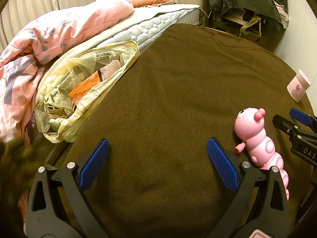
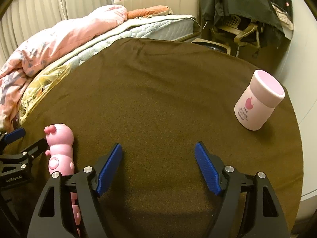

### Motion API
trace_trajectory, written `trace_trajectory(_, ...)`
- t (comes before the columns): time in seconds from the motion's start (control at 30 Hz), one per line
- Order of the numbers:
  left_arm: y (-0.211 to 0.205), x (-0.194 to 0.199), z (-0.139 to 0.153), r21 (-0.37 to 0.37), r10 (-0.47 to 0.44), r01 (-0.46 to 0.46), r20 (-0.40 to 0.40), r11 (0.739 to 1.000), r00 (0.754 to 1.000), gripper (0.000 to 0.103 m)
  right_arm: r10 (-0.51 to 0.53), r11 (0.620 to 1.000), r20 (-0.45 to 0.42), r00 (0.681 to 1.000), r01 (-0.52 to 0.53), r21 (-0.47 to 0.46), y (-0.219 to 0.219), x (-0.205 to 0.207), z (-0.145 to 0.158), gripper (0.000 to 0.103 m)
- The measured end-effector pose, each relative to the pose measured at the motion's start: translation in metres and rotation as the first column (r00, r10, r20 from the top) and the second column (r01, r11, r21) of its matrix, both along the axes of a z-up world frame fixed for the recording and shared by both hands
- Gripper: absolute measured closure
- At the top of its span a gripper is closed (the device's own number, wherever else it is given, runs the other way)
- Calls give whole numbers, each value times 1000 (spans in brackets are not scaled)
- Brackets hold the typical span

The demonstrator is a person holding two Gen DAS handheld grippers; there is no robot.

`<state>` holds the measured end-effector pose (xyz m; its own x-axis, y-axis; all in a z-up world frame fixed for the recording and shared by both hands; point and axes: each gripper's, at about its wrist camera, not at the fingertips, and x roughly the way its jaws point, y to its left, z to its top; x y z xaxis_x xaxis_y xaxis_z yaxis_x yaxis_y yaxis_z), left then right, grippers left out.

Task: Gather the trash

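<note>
A yellow translucent trash bag (image 1: pixel 87 83) hangs open at the left edge of the brown-covered table (image 1: pixel 168 103), against the bed; orange and pale wrappers lie inside it. Only a sliver of the bag (image 2: pixel 39 83) shows in the right wrist view. My left gripper (image 1: pixel 157 148) is open over bare cloth, right of the bag, nothing between its blue pads. My right gripper (image 2: pixel 157 154) is also open over bare cloth. A pink caterpillar toy (image 1: pixel 257 138) lies between the two grippers, seen as the toy (image 2: pixel 59 148) left of my right gripper. The right gripper's fingers (image 1: pixel 297 119) show at the far right.
A white and pink jar (image 2: pixel 259 99) stands upright near the table's right edge. The bed with a pink quilt (image 1: pixel 59 29) borders the table on the left. An office chair (image 1: pixel 247 23) draped with dark clothes stands beyond the far edge.
</note>
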<state>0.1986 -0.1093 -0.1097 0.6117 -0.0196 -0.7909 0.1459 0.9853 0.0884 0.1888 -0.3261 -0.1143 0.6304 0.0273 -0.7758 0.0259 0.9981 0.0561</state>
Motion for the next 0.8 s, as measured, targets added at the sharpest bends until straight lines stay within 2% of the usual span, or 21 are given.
trace_trajectory(0.8,2,1,0,-3,-7,7,0,1000,1000,8,0,1000,0,1000,0,-1,0,0,0,31)
